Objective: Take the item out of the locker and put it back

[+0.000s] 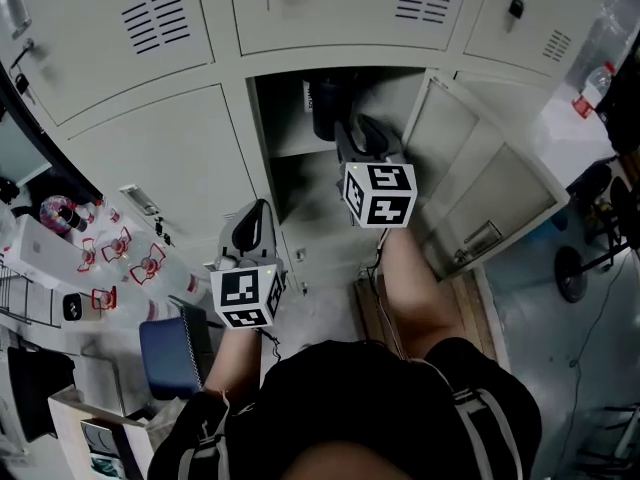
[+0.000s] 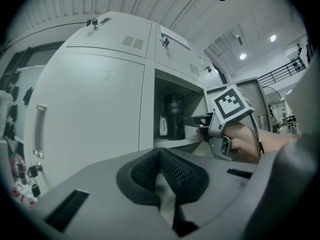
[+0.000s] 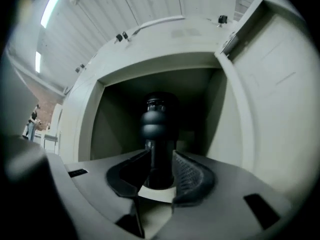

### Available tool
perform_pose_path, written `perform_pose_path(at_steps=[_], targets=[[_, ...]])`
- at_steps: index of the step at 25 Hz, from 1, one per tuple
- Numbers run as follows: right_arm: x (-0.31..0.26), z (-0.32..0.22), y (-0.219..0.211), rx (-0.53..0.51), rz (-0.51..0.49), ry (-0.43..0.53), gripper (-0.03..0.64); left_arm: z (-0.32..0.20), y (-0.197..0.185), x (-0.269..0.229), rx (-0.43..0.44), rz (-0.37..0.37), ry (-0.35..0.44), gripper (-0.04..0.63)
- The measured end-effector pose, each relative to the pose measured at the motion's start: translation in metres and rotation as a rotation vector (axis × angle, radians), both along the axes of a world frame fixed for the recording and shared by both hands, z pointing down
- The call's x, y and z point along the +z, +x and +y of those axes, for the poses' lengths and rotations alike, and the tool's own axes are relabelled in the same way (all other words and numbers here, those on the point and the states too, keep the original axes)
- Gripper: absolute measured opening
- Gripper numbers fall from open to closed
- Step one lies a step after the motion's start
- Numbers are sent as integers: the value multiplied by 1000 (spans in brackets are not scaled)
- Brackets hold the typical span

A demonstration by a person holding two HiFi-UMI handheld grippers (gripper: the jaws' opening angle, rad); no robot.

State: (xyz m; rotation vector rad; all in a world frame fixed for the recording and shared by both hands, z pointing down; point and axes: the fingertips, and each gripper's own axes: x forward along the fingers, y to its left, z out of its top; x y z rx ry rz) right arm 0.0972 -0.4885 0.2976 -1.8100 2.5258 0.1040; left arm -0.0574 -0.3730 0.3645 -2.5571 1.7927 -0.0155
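A black bottle stands upright on the upper shelf of the open locker. My right gripper reaches into that compartment. In the right gripper view its two pads sit against the sides of the bottle, so the right gripper is shut on it. The left gripper view shows the bottle and the right gripper from the side. My left gripper hangs lower, in front of the closed locker doors. Its pads meet with nothing between them.
The locker door swings open to the right. A white labelled item stands left of the bottle. A blue chair and a cluttered desk lie at the left. A wheeled chair base is at the right.
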Motion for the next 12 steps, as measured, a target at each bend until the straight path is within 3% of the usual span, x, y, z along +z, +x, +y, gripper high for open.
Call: perform_pose_path(at_steps=[3, 7, 12], targets=[[-4, 28, 14, 14, -69, 46, 21, 1, 10, -1, 21, -9, -1, 14], [-4, 62, 21, -6, -94, 90, 14, 3, 21, -1, 45, -12, 0, 12], [20, 91, 25, -13, -109, 70, 14, 8, 32, 0, 71, -10, -1, 12]])
